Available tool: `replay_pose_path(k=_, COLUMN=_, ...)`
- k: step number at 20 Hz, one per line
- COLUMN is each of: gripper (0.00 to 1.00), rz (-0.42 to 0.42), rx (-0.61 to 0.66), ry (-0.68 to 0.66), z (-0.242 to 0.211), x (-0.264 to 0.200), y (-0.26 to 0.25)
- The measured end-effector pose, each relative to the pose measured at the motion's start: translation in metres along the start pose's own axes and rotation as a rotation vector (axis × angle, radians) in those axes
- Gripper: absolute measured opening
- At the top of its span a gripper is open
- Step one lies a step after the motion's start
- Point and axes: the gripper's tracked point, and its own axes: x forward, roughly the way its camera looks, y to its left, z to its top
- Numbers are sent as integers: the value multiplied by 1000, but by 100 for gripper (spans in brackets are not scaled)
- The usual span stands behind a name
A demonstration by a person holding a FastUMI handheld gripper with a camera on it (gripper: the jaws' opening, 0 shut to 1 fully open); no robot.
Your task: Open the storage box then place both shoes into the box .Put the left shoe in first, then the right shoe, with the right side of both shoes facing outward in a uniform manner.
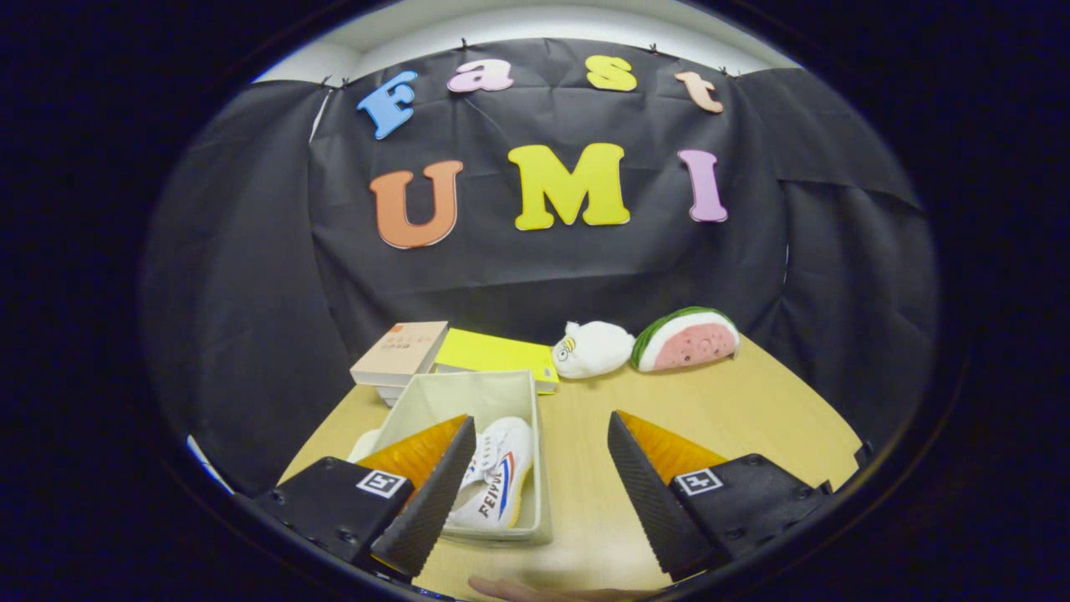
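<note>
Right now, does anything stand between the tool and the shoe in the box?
Nothing visible does. The tool is open and empty; the white shoe lies in the open storage box just past one finger, uncovered.

The white shoe (495, 477) lying in the open storage box (468, 401) has the brand word "FEIVUE" printed in dark capital letters along its side, next to red and blue stripes. The tan book (399, 351) behind the box has some small print on its cover, but it is too small to read. Each finger of the gripper (542, 468) has a small white square tag (381, 483) with a black pattern on it; this is a coded marker, not readable text. The fingers stand wide apart.
</note>
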Motion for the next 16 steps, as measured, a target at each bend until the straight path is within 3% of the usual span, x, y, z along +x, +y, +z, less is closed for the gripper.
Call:
replay_pose_path(k=3, gripper=100, rz=70, rx=-10, ry=-106, z=13, x=-11, y=5)
replay_pose_path(k=6, gripper=100, rz=88, rx=-26, ry=-224, z=27, x=-27, y=3)
replay_pose_path(k=11, gripper=100, rz=151, rx=19, ry=-301, z=32, x=-31, y=7)
replay_pose_path(k=16, gripper=100, rz=121, rx=-4, ry=-331, z=31, x=-25, y=-9)
